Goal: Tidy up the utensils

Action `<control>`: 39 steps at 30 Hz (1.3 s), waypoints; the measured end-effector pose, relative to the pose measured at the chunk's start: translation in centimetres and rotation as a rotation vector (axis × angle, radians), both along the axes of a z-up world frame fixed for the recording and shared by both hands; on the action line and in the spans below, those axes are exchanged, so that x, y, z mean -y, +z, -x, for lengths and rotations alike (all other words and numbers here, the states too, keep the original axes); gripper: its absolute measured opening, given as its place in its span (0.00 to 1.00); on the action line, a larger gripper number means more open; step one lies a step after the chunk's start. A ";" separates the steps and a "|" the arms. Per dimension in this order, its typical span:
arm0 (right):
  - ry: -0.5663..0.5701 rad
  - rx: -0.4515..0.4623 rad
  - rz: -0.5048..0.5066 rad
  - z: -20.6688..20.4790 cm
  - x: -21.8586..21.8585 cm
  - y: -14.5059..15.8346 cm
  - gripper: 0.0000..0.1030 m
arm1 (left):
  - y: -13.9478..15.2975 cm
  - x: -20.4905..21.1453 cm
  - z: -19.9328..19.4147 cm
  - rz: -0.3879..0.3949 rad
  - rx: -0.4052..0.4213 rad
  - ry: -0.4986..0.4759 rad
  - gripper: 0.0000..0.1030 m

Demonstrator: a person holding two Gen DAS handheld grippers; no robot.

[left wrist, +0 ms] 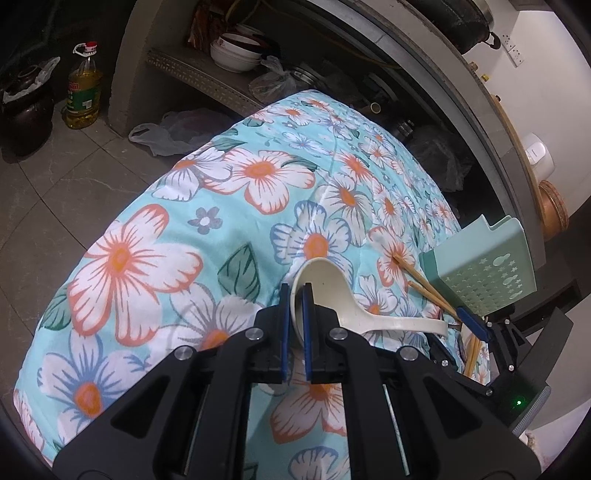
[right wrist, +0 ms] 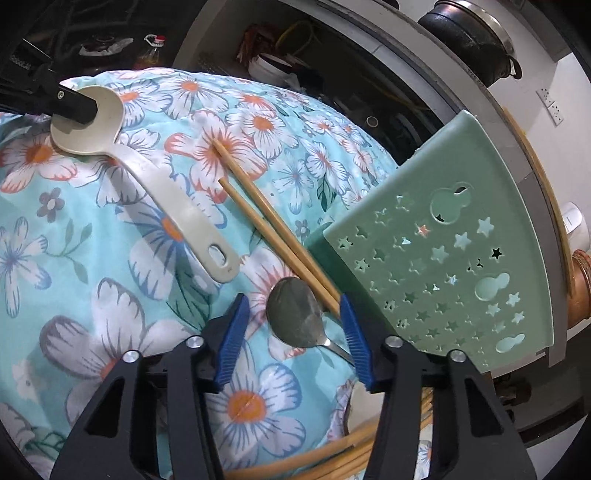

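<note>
Right wrist: metal spoon (right wrist: 295,314) handle hidden

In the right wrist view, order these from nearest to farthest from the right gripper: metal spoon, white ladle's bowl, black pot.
1. Metal spoon: between the right gripper jaws.
2. White ladle's bowl: upper left, on the floral cloth.
3. Black pot: top right, on the counter.

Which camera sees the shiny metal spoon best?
The right wrist view: the shiny metal spoon lies bowl-up on the flowery cloth, between the right gripper's blue pads, beside the wooden chopsticks. The left wrist view shows almost none of it.
</note>
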State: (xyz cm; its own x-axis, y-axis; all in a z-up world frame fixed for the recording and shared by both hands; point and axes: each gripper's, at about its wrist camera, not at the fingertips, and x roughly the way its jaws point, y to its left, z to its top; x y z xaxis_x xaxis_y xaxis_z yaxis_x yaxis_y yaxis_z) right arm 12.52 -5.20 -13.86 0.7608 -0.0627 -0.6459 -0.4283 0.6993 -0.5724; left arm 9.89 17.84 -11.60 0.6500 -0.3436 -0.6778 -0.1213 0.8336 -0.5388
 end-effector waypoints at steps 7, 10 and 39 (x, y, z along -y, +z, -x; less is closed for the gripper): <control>0.006 -0.018 -0.018 -0.3 -1.0 -0.4 0.08 | 0.1 0.0 0.1 0.003 0.003 0.000 0.05; 0.000 -0.014 -0.053 -0.1 -0.6 0.2 0.05 | 0.1 0.1 0.1 0.002 -0.001 -0.007 0.06; 0.005 -0.033 -0.678 2.3 9.7 12.9 0.03 | 5.3 3.2 2.1 -0.254 0.079 0.024 0.04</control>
